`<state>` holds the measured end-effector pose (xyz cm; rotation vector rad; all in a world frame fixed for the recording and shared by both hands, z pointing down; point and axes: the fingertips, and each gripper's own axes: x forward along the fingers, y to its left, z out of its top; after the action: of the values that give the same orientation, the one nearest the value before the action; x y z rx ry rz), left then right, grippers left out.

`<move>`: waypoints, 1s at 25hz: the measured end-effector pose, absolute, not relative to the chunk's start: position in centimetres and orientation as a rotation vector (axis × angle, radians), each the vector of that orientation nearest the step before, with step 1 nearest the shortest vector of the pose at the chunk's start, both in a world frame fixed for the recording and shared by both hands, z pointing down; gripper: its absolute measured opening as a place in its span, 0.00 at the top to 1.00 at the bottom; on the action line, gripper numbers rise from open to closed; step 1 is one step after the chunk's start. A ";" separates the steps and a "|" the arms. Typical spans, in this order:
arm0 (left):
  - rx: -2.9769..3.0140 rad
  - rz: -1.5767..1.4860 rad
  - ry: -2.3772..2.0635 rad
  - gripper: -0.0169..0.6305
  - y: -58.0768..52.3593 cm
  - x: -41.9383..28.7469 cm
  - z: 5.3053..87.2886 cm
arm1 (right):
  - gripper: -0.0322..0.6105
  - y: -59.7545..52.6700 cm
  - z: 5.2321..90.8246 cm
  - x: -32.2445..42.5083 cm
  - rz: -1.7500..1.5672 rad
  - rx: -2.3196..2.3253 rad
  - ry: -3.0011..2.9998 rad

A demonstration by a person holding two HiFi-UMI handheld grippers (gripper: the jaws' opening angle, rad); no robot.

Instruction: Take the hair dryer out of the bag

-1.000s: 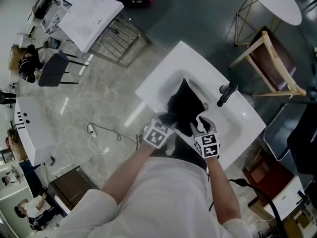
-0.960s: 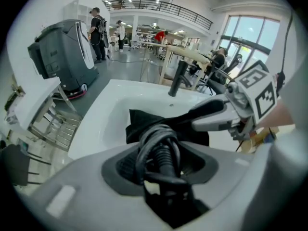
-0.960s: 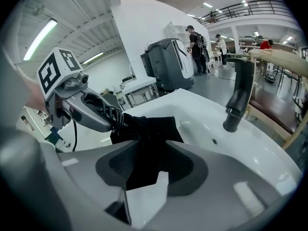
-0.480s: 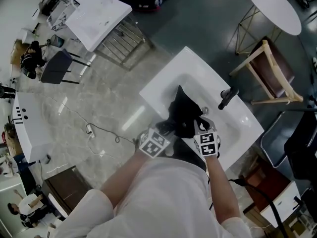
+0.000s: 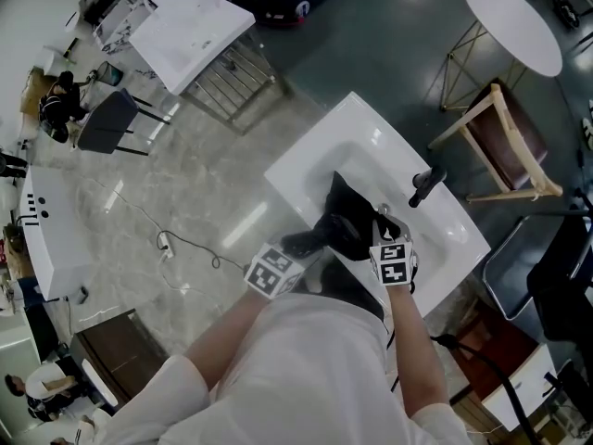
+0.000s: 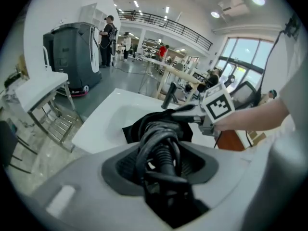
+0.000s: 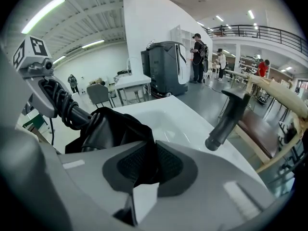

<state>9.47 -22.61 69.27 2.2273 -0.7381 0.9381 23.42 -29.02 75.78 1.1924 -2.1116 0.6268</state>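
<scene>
Workshop hall, grey floor; white sink (image 5: 301, 160) sitting mid-frame, black faucet (image 5: 424, 185) at its right edge. Black bag (image 5: 350, 213) lying in basin twd near edge. Right gripper (image 5: 382, 224) jaws just been closing, now pinching bag cloth, prob anchoring it. Left gripper (image 5: 298, 250) clamping hair dryer (image 5: 306, 241) by cord-wrapped handle; dryer sticking partly out of bag mouth, near-left rim.

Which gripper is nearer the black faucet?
Right. The right gripper, just closed on the black fabric bag, is beside the black faucet; the left gripper, holding a black coiled cord, is farther.
</scene>
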 end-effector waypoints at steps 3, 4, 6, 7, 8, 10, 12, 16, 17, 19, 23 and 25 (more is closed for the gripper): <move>2.224 0.900 -0.727 0.65 -22.2 9.0 69.0 | 0.87 -29.0 75.6 23.8 0.632 1.198 -2.112; 2.225 0.887 -0.722 0.65 -22.0 8.8 68.9 | 0.86 -29.1 75.7 23.9 0.633 1.204 -2.110; 2.228 0.856 -0.716 0.65 -21.7 8.6 68.5 | 0.86 -29.1 75.8 24.2 0.642 1.219 -2.100; 2.226 0.835 -0.718 0.65 -21.6 8.5 68.2 | 0.86 -29.1 75.9 24.3 0.648 1.227 -2.094; 2.221 0.808 -0.724 0.65 -21.5 8.3 67.9 | 0.86 -29.1 75.9 24.5 0.654 1.233 -2.089; 2.208 0.746 -0.742 0.65 -21.4 7.9 67.1 | 0.86 -28.7 75.7 24.6 0.664 1.238 -2.080; 2.200 0.694 -0.769 0.65 -21.6 7.4 66.2 | 0.86 -28.2 75.6 24.5 0.674 1.237 -2.077; 2.212 0.651 -0.828 0.65 -22.8 6.4 64.8 | 0.85 -27.3 75.4 24.2 0.696 1.216 -2.088; 2.215 0.641 -0.839 0.65 -23.2 6.2 64.6 | 0.85 -27.0 75.3 24.0 0.703 1.204 -2.096; 2.224 0.615 -0.856 0.65 -23.8 5.9 64.0 | 0.85 -26.3 75.1 23.5 0.724 1.183 -2.120; 2.250 0.558 -0.861 0.65 -25.0 5.1 63.0 | 0.78 -25.1 74.3 22.4 0.809 1.186 -2.167; 2.260 0.530 -0.855 0.65 -25.5 4.8 62.4 | 0.75 -24.5 73.5 22.1 0.840 1.213 -2.187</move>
<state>4.77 -25.54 62.41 2.2596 -0.8548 0.5304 22.11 -24.53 73.46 1.2132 -2.1869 0.8400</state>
